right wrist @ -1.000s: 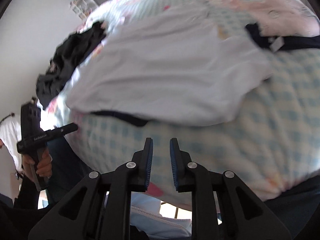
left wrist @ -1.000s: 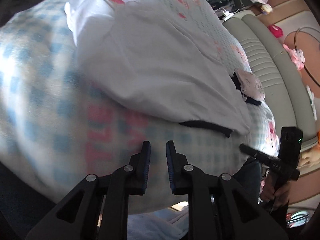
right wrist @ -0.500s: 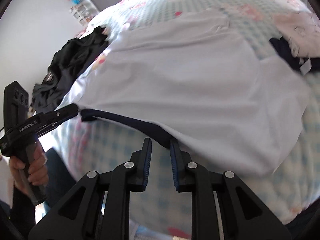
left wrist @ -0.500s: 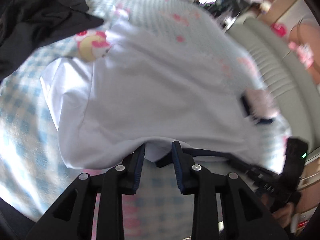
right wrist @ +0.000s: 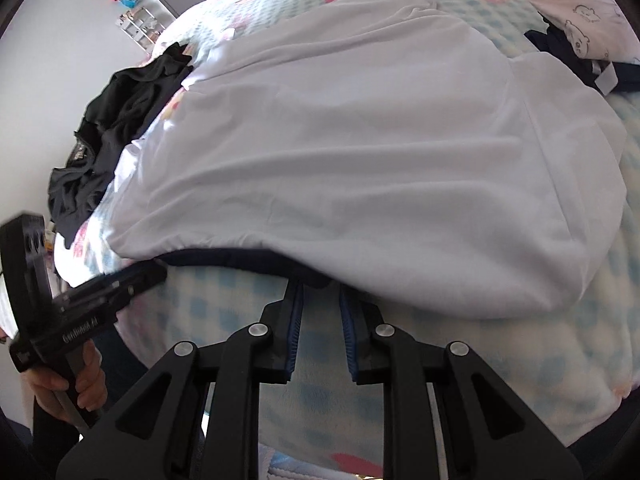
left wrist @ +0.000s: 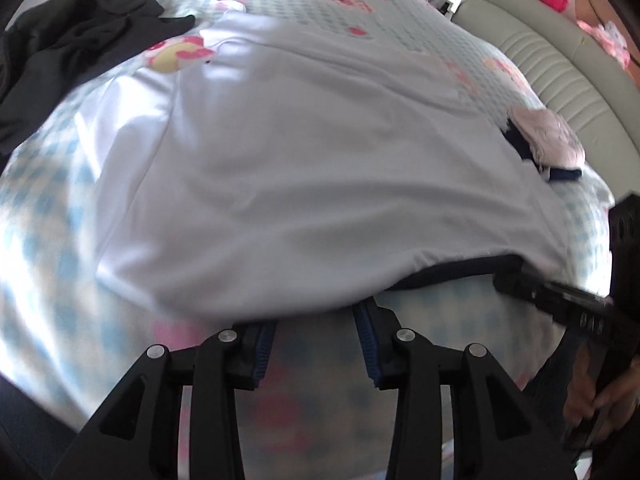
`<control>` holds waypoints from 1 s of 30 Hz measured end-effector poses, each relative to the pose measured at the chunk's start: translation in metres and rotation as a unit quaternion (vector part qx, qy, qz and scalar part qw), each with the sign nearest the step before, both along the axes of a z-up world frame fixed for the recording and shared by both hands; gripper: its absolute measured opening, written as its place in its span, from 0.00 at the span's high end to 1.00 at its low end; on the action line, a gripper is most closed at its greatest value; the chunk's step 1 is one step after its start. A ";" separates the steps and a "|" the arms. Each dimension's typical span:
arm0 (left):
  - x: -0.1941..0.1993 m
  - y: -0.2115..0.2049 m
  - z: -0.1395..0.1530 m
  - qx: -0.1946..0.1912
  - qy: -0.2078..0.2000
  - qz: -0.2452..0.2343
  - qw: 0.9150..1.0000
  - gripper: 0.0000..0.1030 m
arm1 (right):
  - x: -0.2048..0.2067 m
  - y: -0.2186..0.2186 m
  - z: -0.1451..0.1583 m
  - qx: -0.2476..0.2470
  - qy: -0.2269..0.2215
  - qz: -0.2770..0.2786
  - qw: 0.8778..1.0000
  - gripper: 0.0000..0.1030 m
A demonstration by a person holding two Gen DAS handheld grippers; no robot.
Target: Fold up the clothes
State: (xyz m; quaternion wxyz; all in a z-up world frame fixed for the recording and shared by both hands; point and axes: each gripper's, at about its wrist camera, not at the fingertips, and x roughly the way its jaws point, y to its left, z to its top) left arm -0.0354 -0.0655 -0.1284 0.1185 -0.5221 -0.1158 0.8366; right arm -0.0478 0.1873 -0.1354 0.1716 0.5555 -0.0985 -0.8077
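A white T-shirt (left wrist: 320, 168) with a dark navy collar (left wrist: 452, 274) lies spread flat on the checked bed cover; it also shows in the right wrist view (right wrist: 360, 152), collar (right wrist: 240, 258) toward me. My left gripper (left wrist: 316, 320) is open, its fingertips tucked under the shirt's near edge left of the collar. My right gripper (right wrist: 320, 300) is open with a narrower gap, its fingertips at the collar's right end under the shirt's edge. Each gripper shows in the other's view, at the collar's ends.
A black garment (left wrist: 76, 56) is heaped at the far left of the bed (right wrist: 112, 132). A folded pink-and-navy garment (left wrist: 548, 144) lies at the right by the shirt's sleeve (right wrist: 580, 40). A grey padded headboard (left wrist: 560, 64) runs along the right.
Both grippers have moved forward from off the bed's edge to the shirt's near edge at the collar. The left jaws have opened wider.
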 end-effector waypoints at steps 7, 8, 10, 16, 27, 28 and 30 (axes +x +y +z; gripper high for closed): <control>-0.023 -0.004 0.009 0.022 0.017 0.019 0.999 0.62 | -0.018 0.006 0.020 0.003 0.029 -0.018 0.999 0.82; -0.024 -0.004 0.008 0.022 0.017 0.020 0.999 0.62 | -0.022 0.007 0.022 0.002 0.028 -0.023 0.999 0.82; -0.027 -0.002 0.007 0.021 0.016 0.023 0.999 0.67 | -0.031 0.006 0.015 0.000 0.012 -0.022 1.000 0.82; -0.001 0.003 0.036 0.014 0.067 0.033 0.997 0.92 | -0.021 -0.006 0.019 0.008 0.034 -0.001 0.999 0.96; 0.044 -0.007 0.053 0.054 0.044 0.020 0.997 0.95 | 0.029 0.017 0.070 -0.029 0.077 0.001 0.997 0.98; 0.046 -0.011 0.045 0.065 0.029 0.025 0.997 0.95 | 0.028 0.017 0.060 -0.038 0.058 0.000 0.998 0.98; 0.050 -0.019 0.027 0.095 -0.006 0.035 0.995 0.95 | 0.024 0.017 0.041 -0.056 0.019 -0.005 0.998 0.95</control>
